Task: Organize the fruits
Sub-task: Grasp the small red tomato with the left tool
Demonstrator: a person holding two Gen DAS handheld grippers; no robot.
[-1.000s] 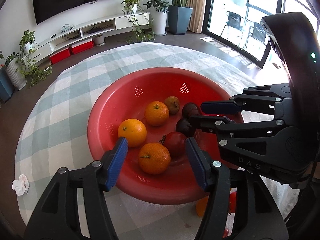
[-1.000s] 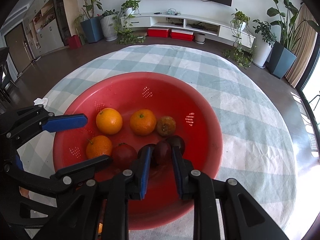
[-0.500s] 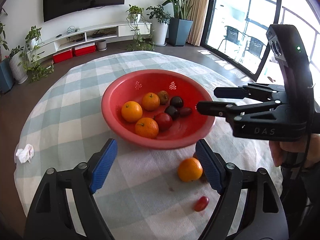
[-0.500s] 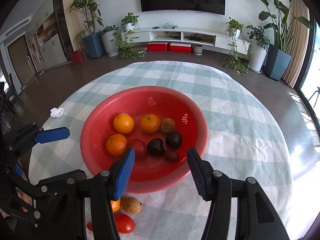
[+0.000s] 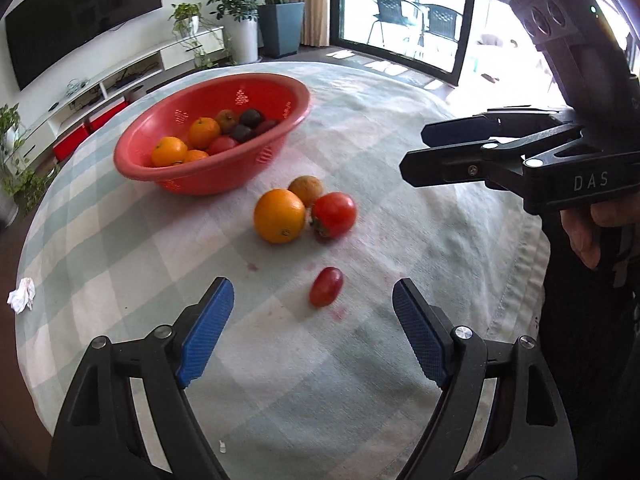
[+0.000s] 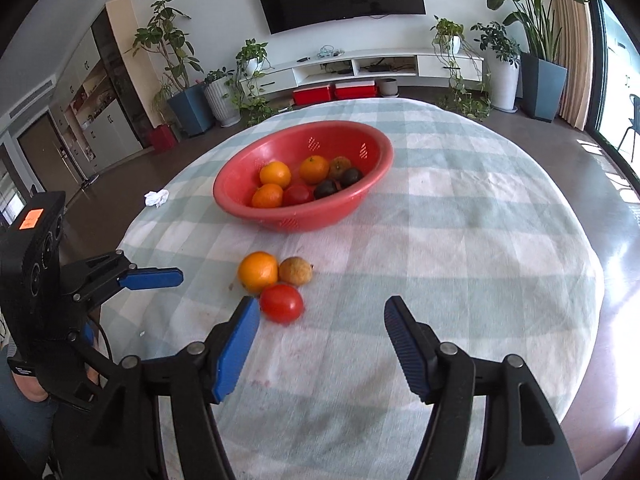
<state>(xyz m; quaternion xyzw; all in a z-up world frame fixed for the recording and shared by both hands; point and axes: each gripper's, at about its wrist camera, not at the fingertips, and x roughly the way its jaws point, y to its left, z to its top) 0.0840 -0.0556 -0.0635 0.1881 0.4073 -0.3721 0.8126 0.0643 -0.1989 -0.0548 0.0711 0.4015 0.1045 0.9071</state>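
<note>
A red basket (image 5: 276,152) (image 6: 248,204) holds several oranges, a red fruit and dark fruits. On the checked cloth in front of it lie an orange (image 5: 279,216) (image 6: 257,272), a brownish fruit (image 5: 306,189) (image 6: 295,271), a red persimmon (image 5: 333,214) (image 6: 281,303) and a small red fruit (image 5: 326,292). My left gripper (image 5: 313,332) is open and empty, just short of the small red fruit. My right gripper (image 6: 320,344) is open and empty, near the persimmon; it also shows in the left wrist view (image 5: 440,152).
A crumpled white tissue (image 5: 22,300) (image 6: 157,198) lies at the table's left edge. The round table (image 6: 480,240) drops off to the floor all around. Plants, a TV shelf and a glass door stand beyond.
The right gripper opened and let go of a dark fruit in the basket. Both grippers pulled back from the basket toward the loose fruits near the table's front.
</note>
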